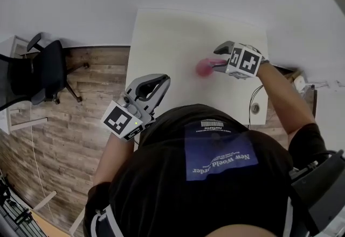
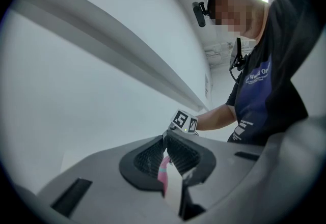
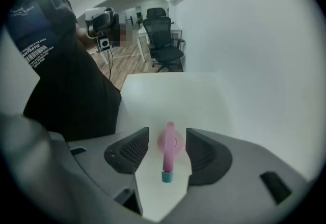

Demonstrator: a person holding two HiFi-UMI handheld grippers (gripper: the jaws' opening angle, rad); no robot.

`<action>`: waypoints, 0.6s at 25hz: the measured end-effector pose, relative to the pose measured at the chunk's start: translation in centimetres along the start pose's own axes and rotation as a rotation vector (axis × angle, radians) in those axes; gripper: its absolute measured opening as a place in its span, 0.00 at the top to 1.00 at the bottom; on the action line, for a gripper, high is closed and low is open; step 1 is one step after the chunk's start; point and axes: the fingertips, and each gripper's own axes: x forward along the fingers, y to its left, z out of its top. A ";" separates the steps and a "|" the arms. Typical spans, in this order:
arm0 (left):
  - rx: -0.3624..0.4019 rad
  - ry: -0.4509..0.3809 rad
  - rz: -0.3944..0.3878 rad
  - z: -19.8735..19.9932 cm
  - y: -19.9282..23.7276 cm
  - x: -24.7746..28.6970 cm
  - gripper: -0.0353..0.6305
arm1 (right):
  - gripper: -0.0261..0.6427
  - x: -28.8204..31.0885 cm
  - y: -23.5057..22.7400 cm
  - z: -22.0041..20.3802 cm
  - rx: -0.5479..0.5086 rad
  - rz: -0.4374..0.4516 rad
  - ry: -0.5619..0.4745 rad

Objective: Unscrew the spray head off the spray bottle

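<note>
A pink spray bottle (image 1: 204,67) is on the white table (image 1: 167,42). In the right gripper view I look down on its pink spray head (image 3: 168,141), whose long nozzle ends in a teal tip (image 3: 167,176). My right gripper (image 1: 218,59) (image 3: 167,134) is open around the head, with a gap between it and each pad. My left gripper (image 1: 163,79) (image 2: 165,139) is shut and empty, held off the table's near left edge beside the person's body. Through the slit below its jaws a strip of the pink bottle (image 2: 164,173) shows in the distance.
A black office chair (image 1: 46,71) stands on the wood floor (image 1: 81,123) at the left. A cable grommet (image 1: 255,107) sits near the table's right front corner. White wall runs behind the table. More office chairs (image 3: 163,34) stand farther back.
</note>
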 end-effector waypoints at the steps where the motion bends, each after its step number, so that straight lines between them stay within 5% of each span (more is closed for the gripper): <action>1: -0.003 -0.003 0.010 -0.1 0.2 -0.3 0.94 | 0.66 0.8 -0.1 -0.1 -0.007 0.010 0.039; 7: -0.014 -0.014 0.066 -0.4 1.1 -1.5 0.94 | 0.66 4.6 -1.1 -1.7 -0.040 0.042 0.201; 15: -0.038 -0.023 0.099 -1.1 1.4 -2.3 0.94 | 0.66 6.7 -1.3 -3.0 -0.029 0.039 0.250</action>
